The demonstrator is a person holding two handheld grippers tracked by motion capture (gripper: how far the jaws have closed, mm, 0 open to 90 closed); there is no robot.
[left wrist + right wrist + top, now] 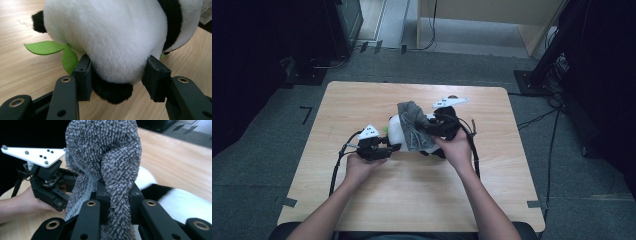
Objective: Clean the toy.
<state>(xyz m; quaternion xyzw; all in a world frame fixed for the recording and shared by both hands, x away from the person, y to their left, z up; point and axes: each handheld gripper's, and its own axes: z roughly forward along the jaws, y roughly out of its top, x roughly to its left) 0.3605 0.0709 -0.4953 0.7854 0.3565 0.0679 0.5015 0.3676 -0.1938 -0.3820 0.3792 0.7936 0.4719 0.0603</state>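
Fingers of your left gripper (117, 75) are clenched on the rounded white end of the black-and-white plush panda toy (112, 37), one dark pad (83, 75) pressed into the fur on each side, with a black furry patch bulging out between them. Two green felt leaves (50, 48) stick out from the toy just beside that grip. Your right gripper (117, 202) has its jaws squeezed tight on a fold of the grey shaggy microfibre cloth (105, 157), which rises in a bunched twist above them.

From the high view, the panda (396, 131) lies near the middle of the pale wooden table (362, 200), between your two hands, and the cloth (413, 125) is draped over its body, touching it. Your left gripper (384, 149) steadies the toy from the near left side while your right gripper (429, 127) holds the cloth from the right.

You look to be partway through: both grasps are secure and the cloth is on the toy. Whether you mean to wipe, wrap or uncover it, I cannot tell; either way, most of the cloth work seems left to do.
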